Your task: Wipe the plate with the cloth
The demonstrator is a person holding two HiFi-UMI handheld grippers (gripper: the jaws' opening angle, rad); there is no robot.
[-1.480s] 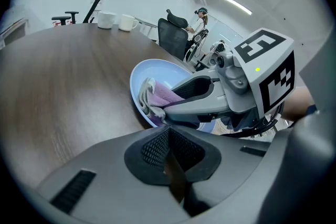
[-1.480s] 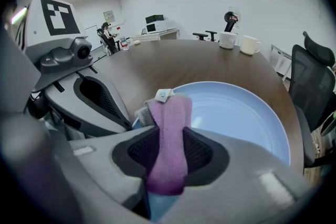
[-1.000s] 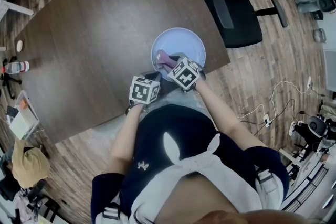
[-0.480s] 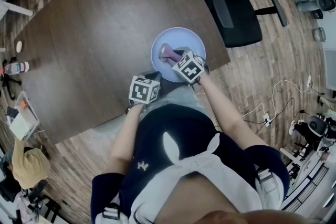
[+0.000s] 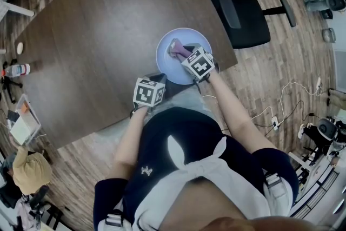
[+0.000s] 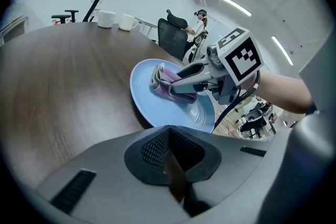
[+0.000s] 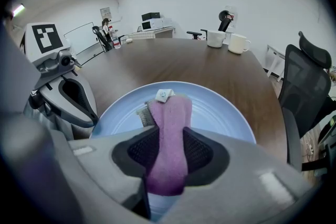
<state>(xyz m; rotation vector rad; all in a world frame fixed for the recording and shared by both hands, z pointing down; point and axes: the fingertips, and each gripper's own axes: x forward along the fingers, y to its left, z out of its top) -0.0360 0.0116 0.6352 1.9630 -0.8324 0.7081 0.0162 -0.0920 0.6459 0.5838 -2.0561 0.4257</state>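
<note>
The right gripper [image 7: 168, 161] is clamped on a pink-purple cloth [image 7: 169, 123], whose free end, with its small white tag, lies on the face of the pale blue plate [image 7: 223, 113]. The left gripper [image 6: 170, 160] has its jaws drawn together to a thin slit right at the plate's near rim — whether they pinch that rim I cannot tell. The plate sits at the near edge of the dark wooden table [image 5: 92, 35].

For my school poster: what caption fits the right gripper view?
Right hand-held gripper holds a pink cloth on a blue plate on the wooden table.
</note>
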